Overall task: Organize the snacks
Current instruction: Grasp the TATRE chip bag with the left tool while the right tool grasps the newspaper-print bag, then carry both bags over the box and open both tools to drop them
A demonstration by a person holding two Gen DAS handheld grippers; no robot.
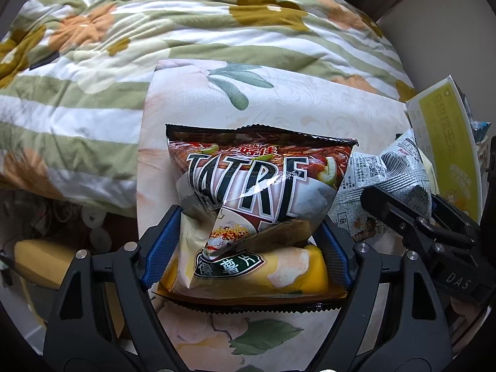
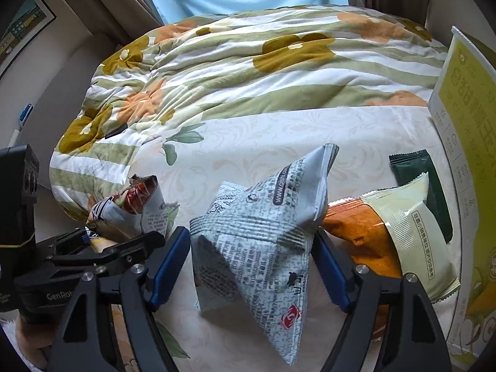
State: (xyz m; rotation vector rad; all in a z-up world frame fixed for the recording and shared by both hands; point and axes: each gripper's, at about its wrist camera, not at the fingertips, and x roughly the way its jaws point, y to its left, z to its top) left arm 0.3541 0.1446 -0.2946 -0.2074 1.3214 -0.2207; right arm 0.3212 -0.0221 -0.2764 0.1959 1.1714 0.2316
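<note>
A chip bag with big black-and-white letters, red-brown above and yellow below, lies on a pale floral cloth. My left gripper is shut on it; both blue pads press its creased sides. The same bag and left gripper appear at the lower left of the right wrist view. A grey-white printed snack bag stands puffed into a peak between the pads of my right gripper, which is shut on it. The left wrist view has that bag and the right gripper at the right.
A yellow-green box stands upright at the right edge. Beside it lie an orange bag, a pale green packet and a dark green packet. A striped flowered quilt is bunched up behind the cloth.
</note>
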